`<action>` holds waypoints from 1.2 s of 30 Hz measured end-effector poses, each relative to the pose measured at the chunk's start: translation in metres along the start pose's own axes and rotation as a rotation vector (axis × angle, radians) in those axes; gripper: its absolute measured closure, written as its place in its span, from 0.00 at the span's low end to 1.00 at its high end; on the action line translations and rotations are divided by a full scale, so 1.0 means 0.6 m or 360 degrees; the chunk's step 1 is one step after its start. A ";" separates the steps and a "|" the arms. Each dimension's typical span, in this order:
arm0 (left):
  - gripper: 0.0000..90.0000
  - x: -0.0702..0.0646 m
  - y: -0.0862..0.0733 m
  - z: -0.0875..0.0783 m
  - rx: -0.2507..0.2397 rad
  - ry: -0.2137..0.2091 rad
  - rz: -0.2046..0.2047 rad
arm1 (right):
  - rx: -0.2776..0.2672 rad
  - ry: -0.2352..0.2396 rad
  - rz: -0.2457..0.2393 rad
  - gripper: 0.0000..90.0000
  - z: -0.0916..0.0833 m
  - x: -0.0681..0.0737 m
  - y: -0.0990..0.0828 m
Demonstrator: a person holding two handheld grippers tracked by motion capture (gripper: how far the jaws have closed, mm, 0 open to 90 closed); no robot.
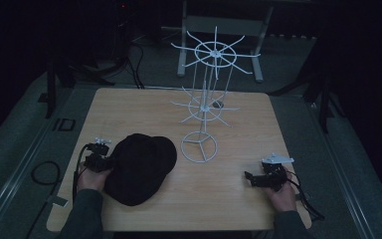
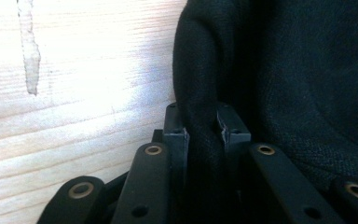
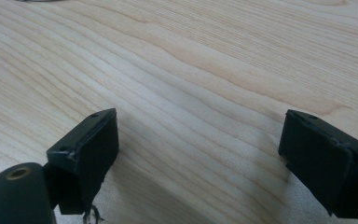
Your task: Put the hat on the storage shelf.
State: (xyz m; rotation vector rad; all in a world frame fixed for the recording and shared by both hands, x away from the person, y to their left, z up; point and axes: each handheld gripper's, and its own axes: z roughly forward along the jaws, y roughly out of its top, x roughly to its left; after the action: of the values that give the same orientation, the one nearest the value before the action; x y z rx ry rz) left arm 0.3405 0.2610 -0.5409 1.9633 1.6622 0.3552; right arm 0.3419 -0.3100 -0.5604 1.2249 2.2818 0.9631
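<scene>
Light wooden table (image 1: 238,199), rounded corners, pale grain; dim room around it, dark floor with cables at the far left

Black fabric baseball cap (image 1: 139,167): lies on the near-left part of the table, crown uppermost. No logo, label or writing can be made out on it in the dim high view; the left gripper view shows plain dark woven cloth (image 2: 307,84), unmarked

White wire display stand (image 1: 206,99): upright near the table's centre, just right of the cap and apart from it; round ring base, thin central pole, two tiers of radiating spokes, the upper tier wider

Left gripper (image 1: 99,158): held in the left hand (image 1: 90,177) at the cap's left edge. In the left gripper view its jaws are drawn close together with a fold of the cap's edge pinched between them (image 2: 204,133)

Right gripper (image 1: 258,178): held in the right hand (image 1: 281,194) at the near-right of the table, well apart from cap and stand. In the right gripper view its jaws stand wide apart over bare wood (image 3: 200,135), holding nothing

No readable brand or writing on grippers, stand or table
</scene>
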 end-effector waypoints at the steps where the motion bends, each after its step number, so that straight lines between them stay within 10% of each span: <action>1: 0.88 0.002 -0.001 -0.001 -0.0004 -0.0019 -0.0019 | 0.0000 0.0000 0.0000 0.13 0.000 0.000 0.000; 16: 0.89 0.017 0.005 -0.039 -0.0227 -0.0326 -0.0167 | 0.0000 0.0000 0.0000 0.13 0.000 0.000 0.000; 36: 0.89 -0.002 0.028 -0.098 -0.0422 -0.0403 -0.0074 | 0.0000 0.0000 0.0000 0.13 0.000 0.000 0.000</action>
State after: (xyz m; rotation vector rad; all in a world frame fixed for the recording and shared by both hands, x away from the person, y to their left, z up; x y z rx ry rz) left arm 0.3234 0.2717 -0.4829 1.6947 1.4190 0.2803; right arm 0.3420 -0.3100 -0.5604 1.2247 2.2817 0.9631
